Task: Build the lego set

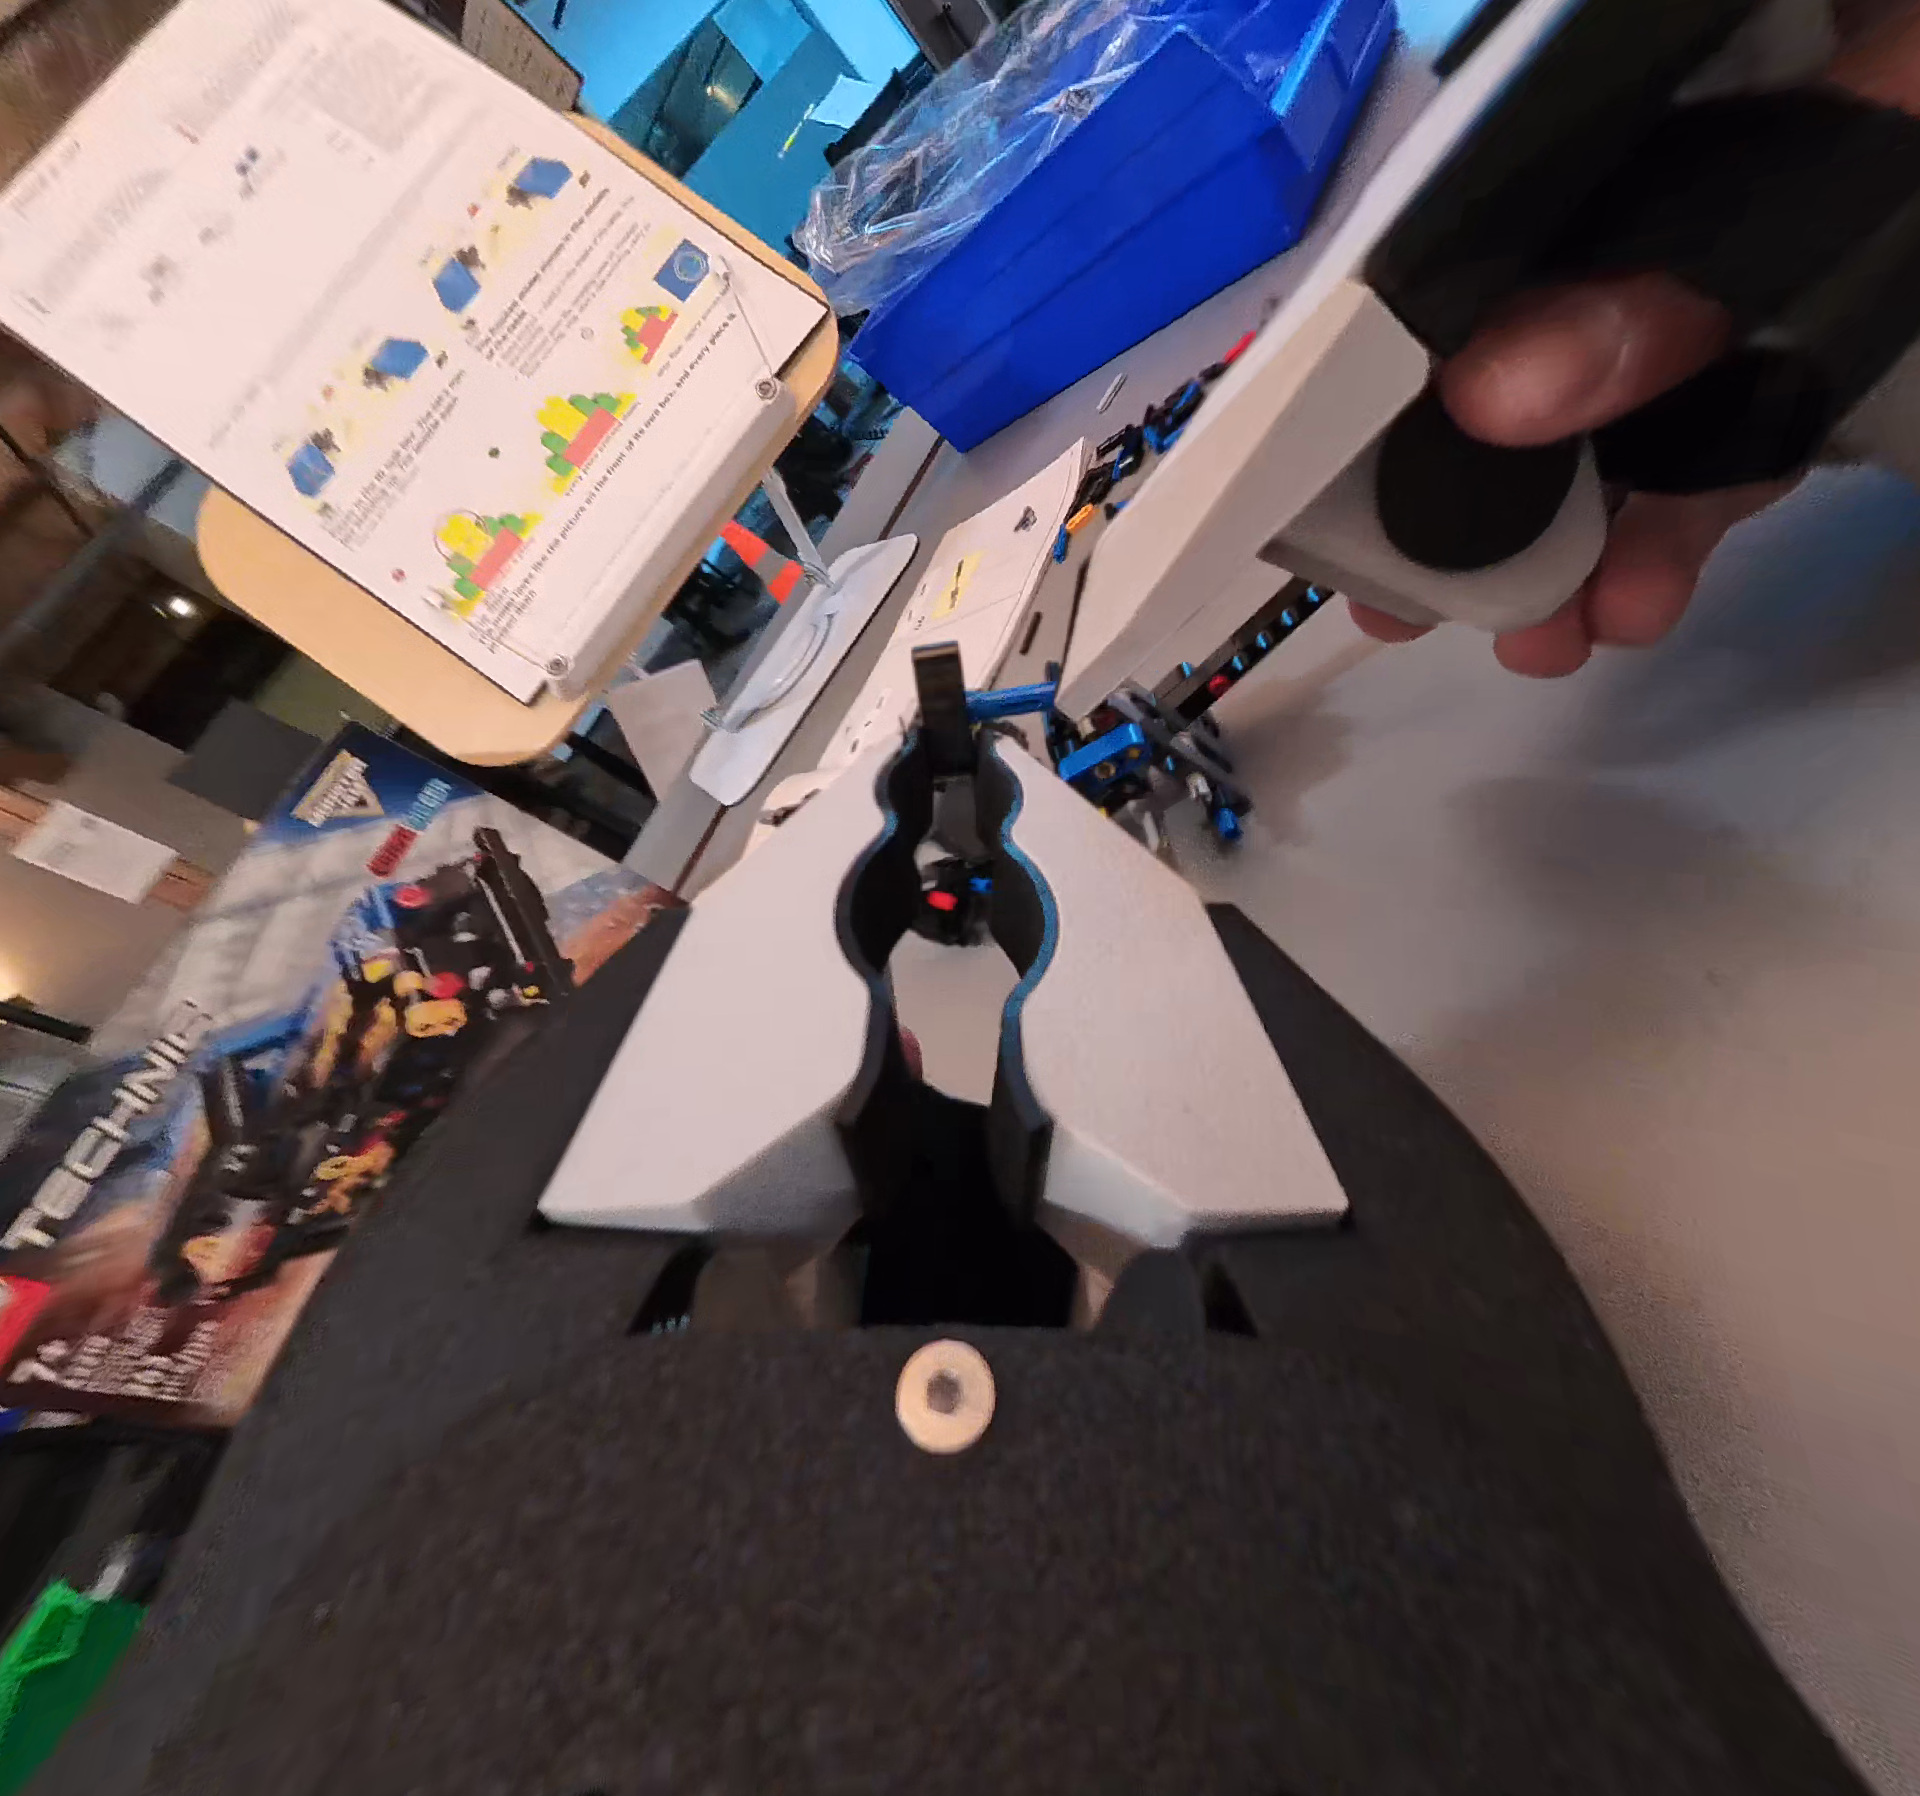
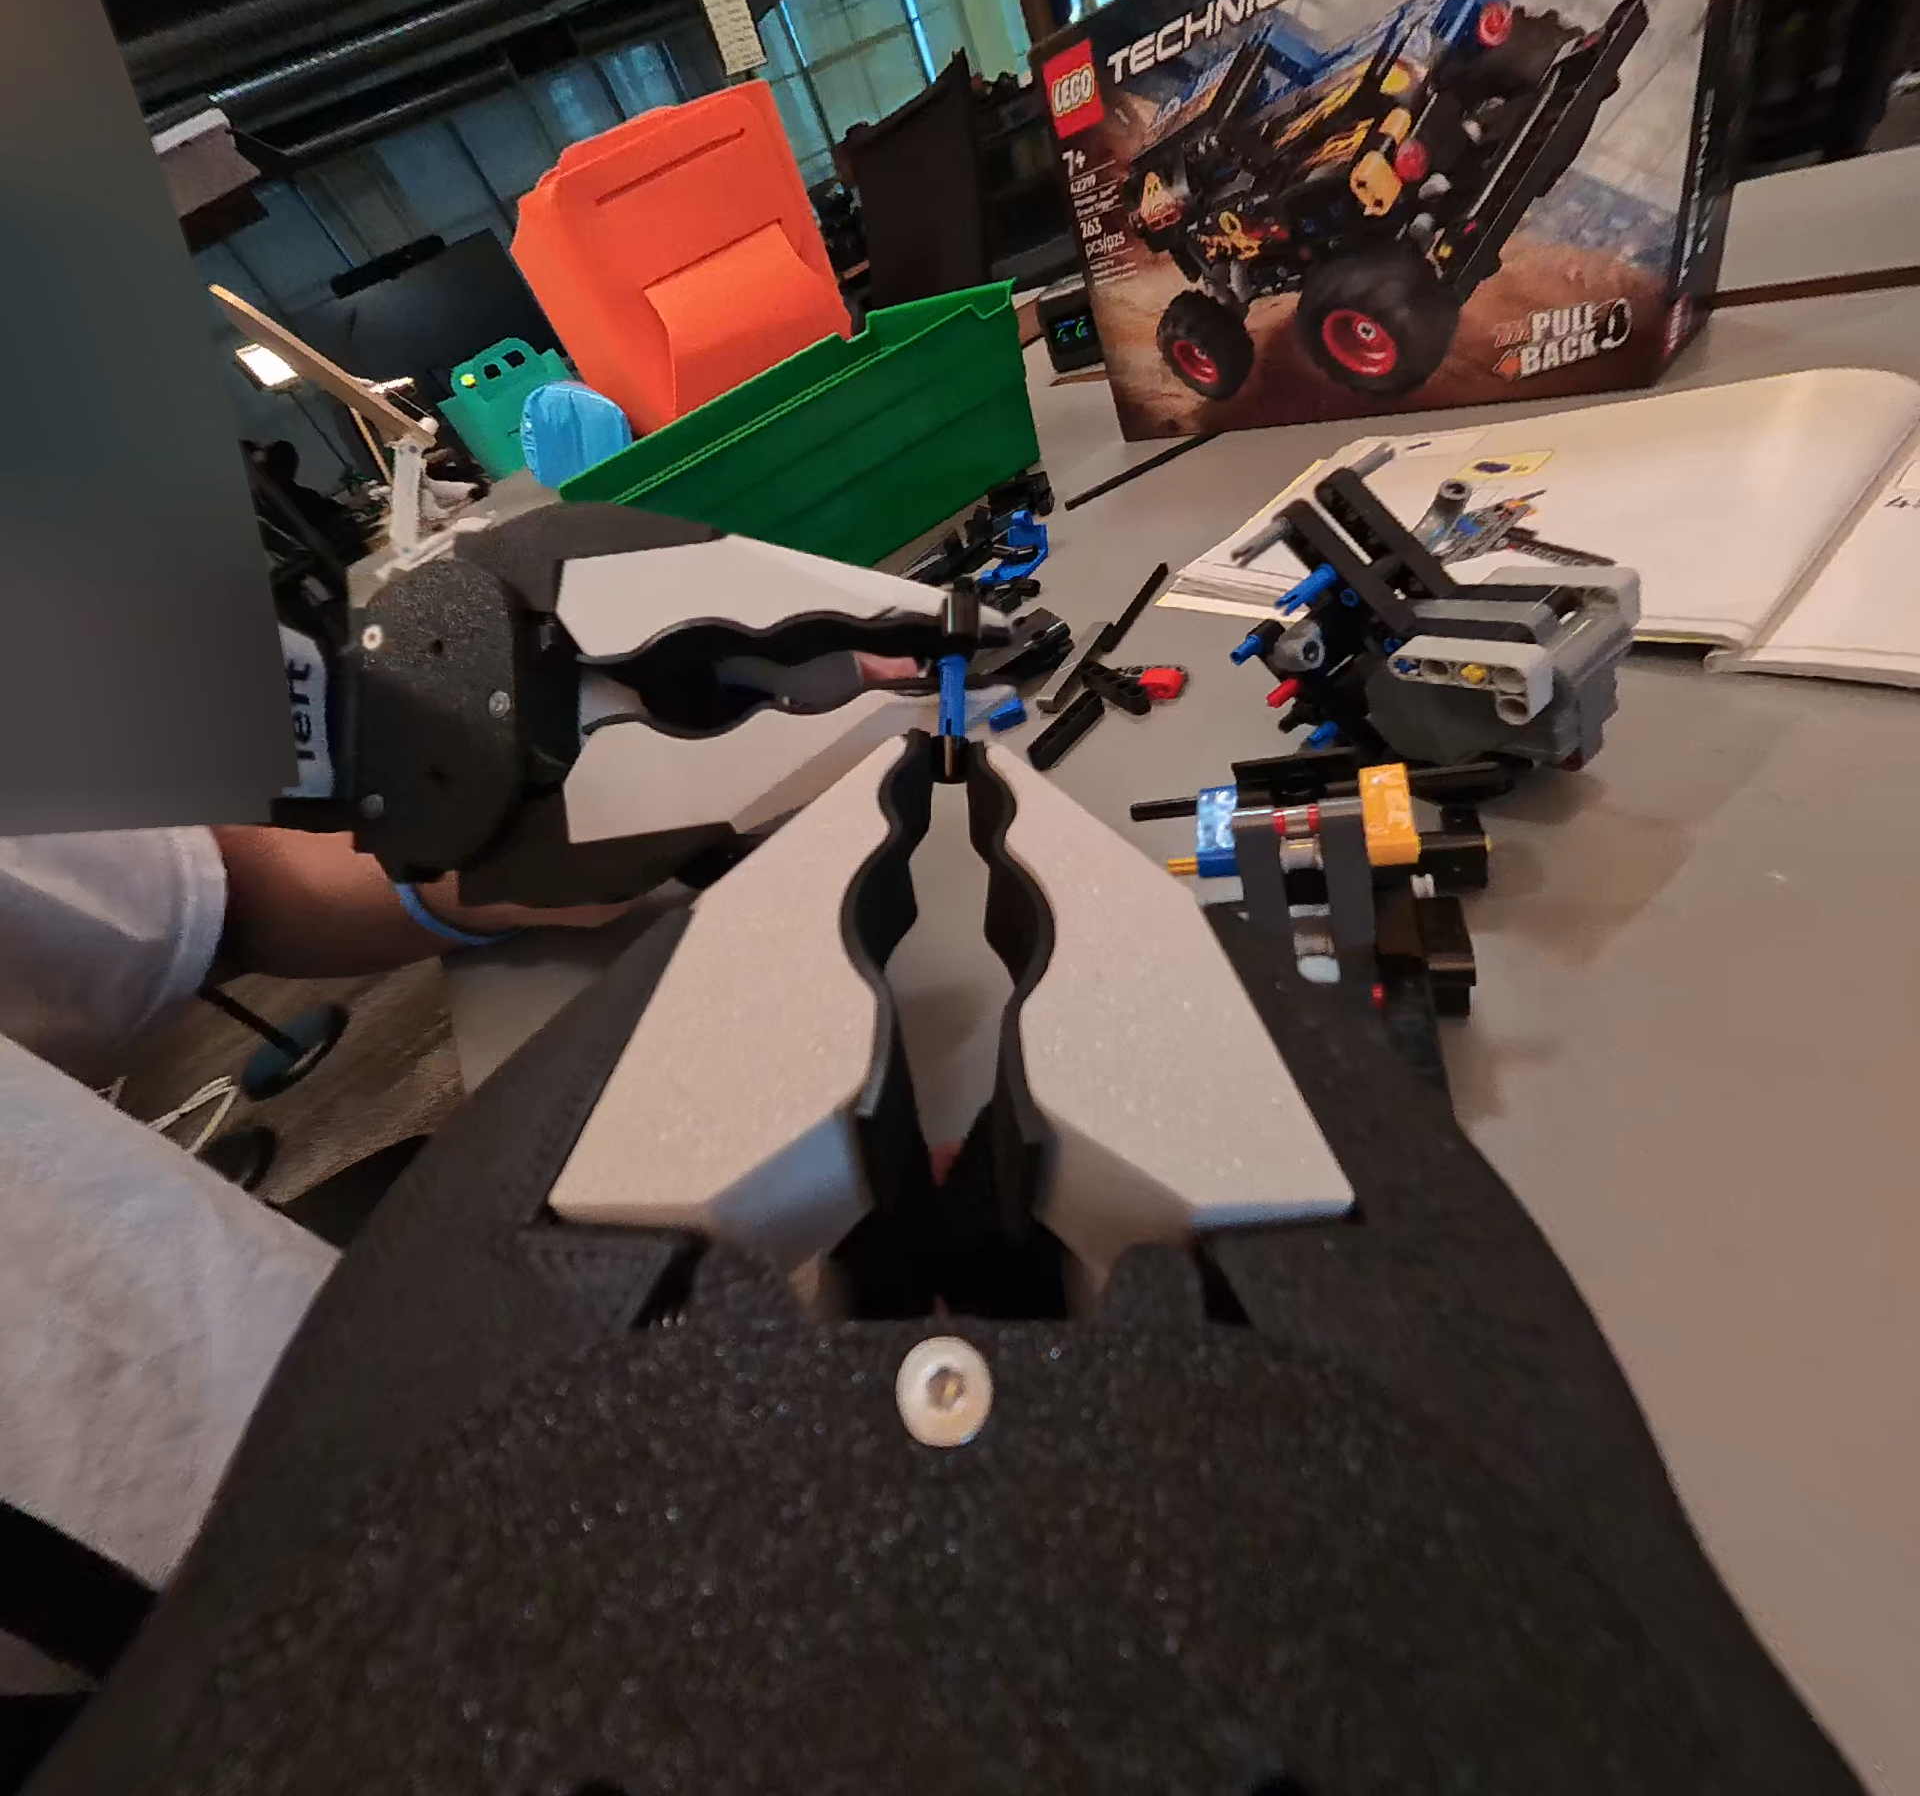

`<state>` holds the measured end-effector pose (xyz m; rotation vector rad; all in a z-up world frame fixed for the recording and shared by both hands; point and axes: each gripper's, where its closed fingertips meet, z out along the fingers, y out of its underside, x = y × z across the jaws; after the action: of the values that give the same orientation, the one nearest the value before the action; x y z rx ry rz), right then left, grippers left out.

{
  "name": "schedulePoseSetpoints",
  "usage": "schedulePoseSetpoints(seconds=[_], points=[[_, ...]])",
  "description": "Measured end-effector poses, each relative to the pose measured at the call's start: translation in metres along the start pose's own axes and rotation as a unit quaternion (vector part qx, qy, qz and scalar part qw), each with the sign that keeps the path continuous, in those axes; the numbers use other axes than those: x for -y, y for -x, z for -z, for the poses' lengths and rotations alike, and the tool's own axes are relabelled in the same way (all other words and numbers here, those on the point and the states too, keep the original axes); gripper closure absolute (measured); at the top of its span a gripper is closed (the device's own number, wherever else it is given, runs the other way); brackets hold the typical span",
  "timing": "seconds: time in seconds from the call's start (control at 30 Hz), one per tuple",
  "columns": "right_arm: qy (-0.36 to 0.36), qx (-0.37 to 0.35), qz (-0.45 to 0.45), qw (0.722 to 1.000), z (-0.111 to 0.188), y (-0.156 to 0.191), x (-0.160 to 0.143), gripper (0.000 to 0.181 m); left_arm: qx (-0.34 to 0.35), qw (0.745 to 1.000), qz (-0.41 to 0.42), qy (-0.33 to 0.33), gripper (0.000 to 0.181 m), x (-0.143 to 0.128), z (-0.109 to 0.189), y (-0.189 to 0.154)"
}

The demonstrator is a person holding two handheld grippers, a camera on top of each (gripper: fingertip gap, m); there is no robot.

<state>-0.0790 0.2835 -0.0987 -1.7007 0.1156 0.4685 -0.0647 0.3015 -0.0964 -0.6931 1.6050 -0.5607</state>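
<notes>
**Two claws meet over one small pin**

While both cameras look down their own fingers, I have the two tools tip to tip above the grey tabletop. My left gripper comes in from the left side of the right wrist view, its pale jaws drawn together on a short black lego piece standing upright at the tips. In its own view that same black piece pokes up past the closed tips. Below it hangs a small blue lego pin, and the pin's lower end sits right in the tips of my right gripper, jaws pinched in on it. Whether pin and black piece are fully seated together, I cannot tell.

Just right of the claws lies a small lego sub-assembly with a blue block and an orange-yellow block on black beams. Behind it rests the larger grey and black lego chassis, touching the open white instruction booklet. Loose black and blue lego parts are scattered near the green plastic bin. The printed lego set box stands upright at the back.

In the left view, a blue plastic bin sits far off, and a hand grips the right tool.
</notes>
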Motion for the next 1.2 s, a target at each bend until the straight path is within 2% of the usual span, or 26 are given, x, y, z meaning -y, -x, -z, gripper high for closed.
schedulePoseSetpoints(seconds=[0.03,0.13,0.23,0.5,0.63,0.73,0.8,0.9,0.97,1.07,1.2], points=[[0.006,0.005,-0.005,1.000,0.0000,0.0001,-0.0019,0.175,0.001,1.000,-0.020,0.000,0.175,-0.0006,0.0004,-0.0007],[0.020,0.010,0.012,1.000,0.0003,0.0020,-0.0058,0.175,0.014,0.996,-0.092,-0.005,0.175,0.0010,0.0034,-0.0009],[0.027,0.010,0.020,0.999,0.0005,0.0021,-0.0074,0.176,0.019,0.992,-0.122,-0.006,0.175,0.0013,0.0041,-0.0014],[0.013,0.032,-0.052,0.998,0.0005,-0.0005,-0.0054,0.175,-0.017,1.000,0.011,0.009,0.175,-0.0021,-0.0016,-0.0050],[0.010,0.031,-0.063,0.997,0.0008,-0.0020,-0.0038,0.175,-0.013,1.000,0.005,0.011,0.175,-0.0022,-0.0024,-0.0051],[0.029,0.015,-0.025,0.999,0.0013,-0.0039,-0.0084,0.175,0.000,0.997,-0.080,0.007,0.175,-0.0017,-0.0011,-0.0066],[0.043,0.001,0.021,0.999,0.0012,-0.0033,-0.0101,0.176,0.007,0.994,-0.107,0.004,0.176,-0.0006,0.0008,-0.0063],[0.054,-0.014,0.068,0.996,0.0008,-0.0026,-0.0106,0.176,0.010,0.993,-0.115,0.005,0.175,0.0000,0.0016,-0.0063],[0.059,-0.026,0.096,0.993,0.0001,-0.0019,-0.0101,0.175,-0.002,0.997,-0.075,0.002,0.176,0.0007,0.0014,-0.0063],[0.048,0.008,0.033,0.998,0.0010,0.0004,-0.0062,0.176,-0.028,0.999,-0.016,-0.004,0.175,0.0012,0.0008,-0.0073],[0.048,0.050,-0.053,0.996,0.0011,0.0022,-0.0103,0.176,-0.015,0.996,-0.084,-0.006,0.175,0.0010,0.0026,-0.0101]])
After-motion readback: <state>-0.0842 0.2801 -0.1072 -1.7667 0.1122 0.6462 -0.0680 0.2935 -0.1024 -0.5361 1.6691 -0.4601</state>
